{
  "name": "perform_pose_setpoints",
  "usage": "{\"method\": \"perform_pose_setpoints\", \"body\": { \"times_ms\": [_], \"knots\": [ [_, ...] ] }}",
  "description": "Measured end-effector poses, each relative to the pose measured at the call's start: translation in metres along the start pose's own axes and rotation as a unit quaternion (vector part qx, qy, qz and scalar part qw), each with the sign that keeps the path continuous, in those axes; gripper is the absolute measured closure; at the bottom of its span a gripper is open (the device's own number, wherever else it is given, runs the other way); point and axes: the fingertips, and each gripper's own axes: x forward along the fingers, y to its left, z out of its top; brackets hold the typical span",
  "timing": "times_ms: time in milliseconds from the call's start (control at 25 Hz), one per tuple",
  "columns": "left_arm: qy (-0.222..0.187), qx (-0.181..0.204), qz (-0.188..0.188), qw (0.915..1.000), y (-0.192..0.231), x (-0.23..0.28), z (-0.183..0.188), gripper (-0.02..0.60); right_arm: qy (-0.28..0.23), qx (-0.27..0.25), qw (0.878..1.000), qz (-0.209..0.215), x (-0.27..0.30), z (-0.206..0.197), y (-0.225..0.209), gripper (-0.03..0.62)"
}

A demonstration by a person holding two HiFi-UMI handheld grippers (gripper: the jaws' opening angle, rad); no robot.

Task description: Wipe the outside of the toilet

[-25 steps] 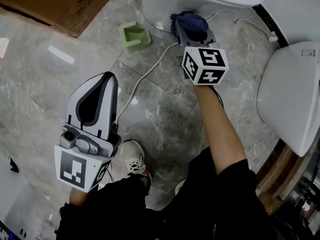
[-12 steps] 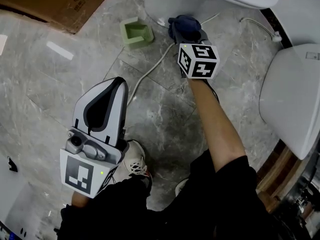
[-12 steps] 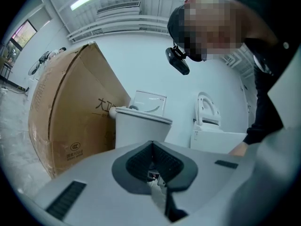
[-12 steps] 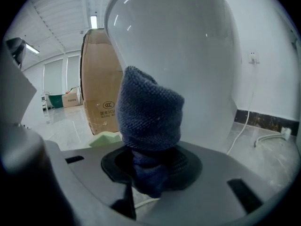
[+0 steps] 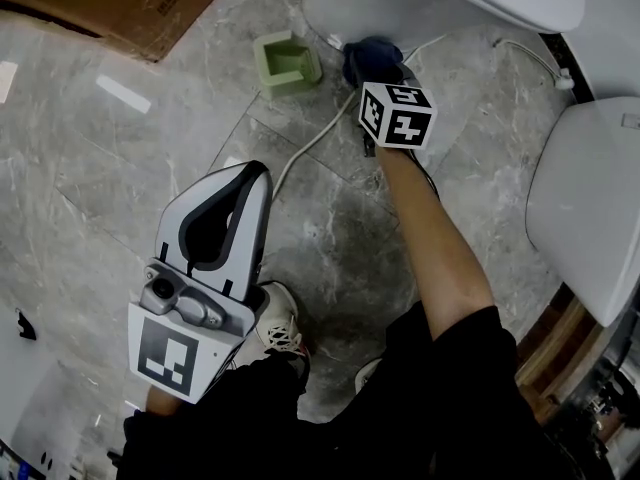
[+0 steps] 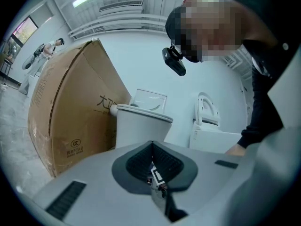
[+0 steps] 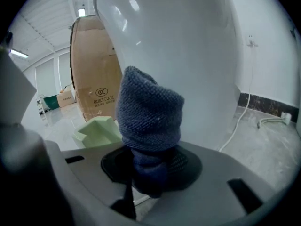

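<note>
At toilet (image 7: 188, 55) base: right claw (image 7: 151, 166), pinching cloth (image 7: 149, 112), has advanced; cloth now against or just beside the outer wall. Left claw (image 6: 153, 168) pressed together, empty, idle. Wiping likely starting.

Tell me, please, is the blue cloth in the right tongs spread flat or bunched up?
Bunched up: the blue cloth stands as a rolled wad, its end clamped between the right tongs.
</note>
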Motion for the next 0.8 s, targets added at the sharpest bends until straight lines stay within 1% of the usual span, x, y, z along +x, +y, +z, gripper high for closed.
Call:
{"method": "perform_pose_setpoints", "body": {
  "times_ms": [200,480,680,720,760,800],
  "knots": [
    [0.003,-0.005,0.000,1.0000,0.004,-0.001,-0.002,0.571,0.026,0.008,1.000,0.001,0.009,-0.013,-0.001,0.480],
    [0.002,-0.005,0.004,1.0000,0.009,-0.003,0.001,0.572,0.071,0.002,0.997,0.011,0.021,-0.029,-0.001,0.480],
    [0.003,0.001,0.005,1.0000,0.005,-0.007,0.005,0.572,0.080,0.020,0.997,0.012,0.021,-0.031,-0.001,0.479],
    [0.002,0.004,0.007,1.0000,0.005,-0.008,0.007,0.572,0.080,0.014,0.997,0.017,0.018,-0.032,0.003,0.479],
    [0.000,0.006,0.008,0.9999,0.004,-0.009,0.009,0.571,0.080,-0.003,0.996,0.025,0.014,-0.033,0.009,0.479],
    [-0.002,0.008,0.008,0.9999,0.002,-0.009,0.010,0.571,0.080,-0.032,0.996,0.035,0.007,-0.036,0.017,0.479]
  ]
}}
